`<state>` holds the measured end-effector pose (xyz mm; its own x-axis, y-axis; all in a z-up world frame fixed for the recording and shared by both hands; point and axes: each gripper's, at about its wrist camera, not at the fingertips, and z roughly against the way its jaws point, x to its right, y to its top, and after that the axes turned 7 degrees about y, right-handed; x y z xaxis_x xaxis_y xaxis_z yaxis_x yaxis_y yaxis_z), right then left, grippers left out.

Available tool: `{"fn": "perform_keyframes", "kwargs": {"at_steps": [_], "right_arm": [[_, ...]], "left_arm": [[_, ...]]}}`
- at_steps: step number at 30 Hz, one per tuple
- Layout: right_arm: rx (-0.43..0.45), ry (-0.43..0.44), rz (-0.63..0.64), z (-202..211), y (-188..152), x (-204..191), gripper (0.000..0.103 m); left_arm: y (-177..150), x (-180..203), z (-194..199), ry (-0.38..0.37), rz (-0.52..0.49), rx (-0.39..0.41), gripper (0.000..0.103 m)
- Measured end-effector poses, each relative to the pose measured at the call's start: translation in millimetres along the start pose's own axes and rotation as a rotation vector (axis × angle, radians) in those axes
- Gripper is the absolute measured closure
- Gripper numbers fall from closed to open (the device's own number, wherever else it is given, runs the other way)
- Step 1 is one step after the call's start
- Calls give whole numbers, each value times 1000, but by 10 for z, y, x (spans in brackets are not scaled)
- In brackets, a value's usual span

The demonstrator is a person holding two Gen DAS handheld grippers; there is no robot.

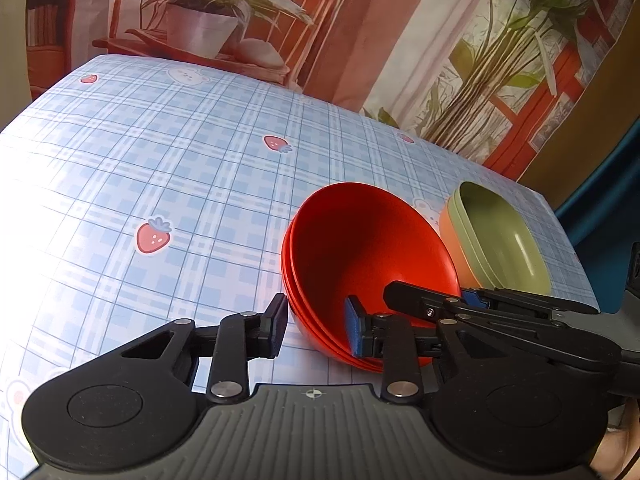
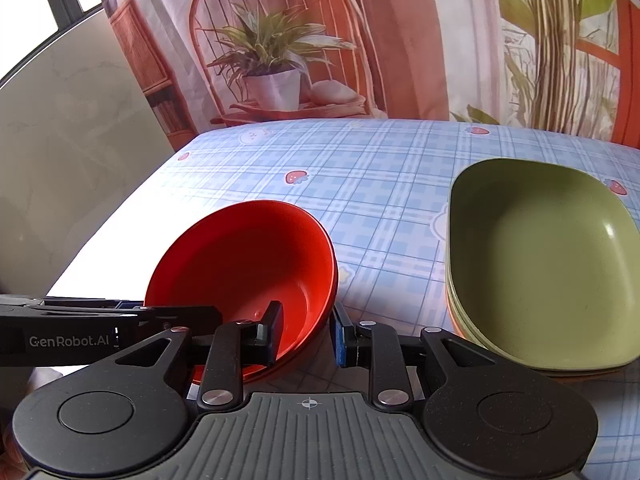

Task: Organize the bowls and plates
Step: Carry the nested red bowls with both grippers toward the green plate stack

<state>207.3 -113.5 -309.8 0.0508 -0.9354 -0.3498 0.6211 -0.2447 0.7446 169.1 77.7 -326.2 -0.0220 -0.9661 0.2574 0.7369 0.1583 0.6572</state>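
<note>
We're straddling the red bowl stack (image 1: 360, 256) rim w/ both: left gripper (image 1: 320, 328) on its left wall, right gripper (image 2: 306, 332) on its right; both clenched on the rim. Green plates (image 2: 540, 264) sitting further right.

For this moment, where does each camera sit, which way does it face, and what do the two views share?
Left wrist: on the left gripper, angled down over the table; its fingers straddle the rim of the stacked red bowls; the right gripper enters from the right.
Right wrist: on the right gripper, angled down, straddling the same rim from the other side; the left gripper enters from the left.
Shared: red bowls, green plates, both grippers, table, plant backdrop.
</note>
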Motion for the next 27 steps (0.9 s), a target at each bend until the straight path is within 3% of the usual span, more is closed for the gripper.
{"fn": "perform_keyframes", "kwargs": {"at_steps": [27], "right_arm": [[69, 7, -5, 305, -122, -36, 85]], "left_arm": [[-286, 64, 256, -13, 88, 32, 70]]}}
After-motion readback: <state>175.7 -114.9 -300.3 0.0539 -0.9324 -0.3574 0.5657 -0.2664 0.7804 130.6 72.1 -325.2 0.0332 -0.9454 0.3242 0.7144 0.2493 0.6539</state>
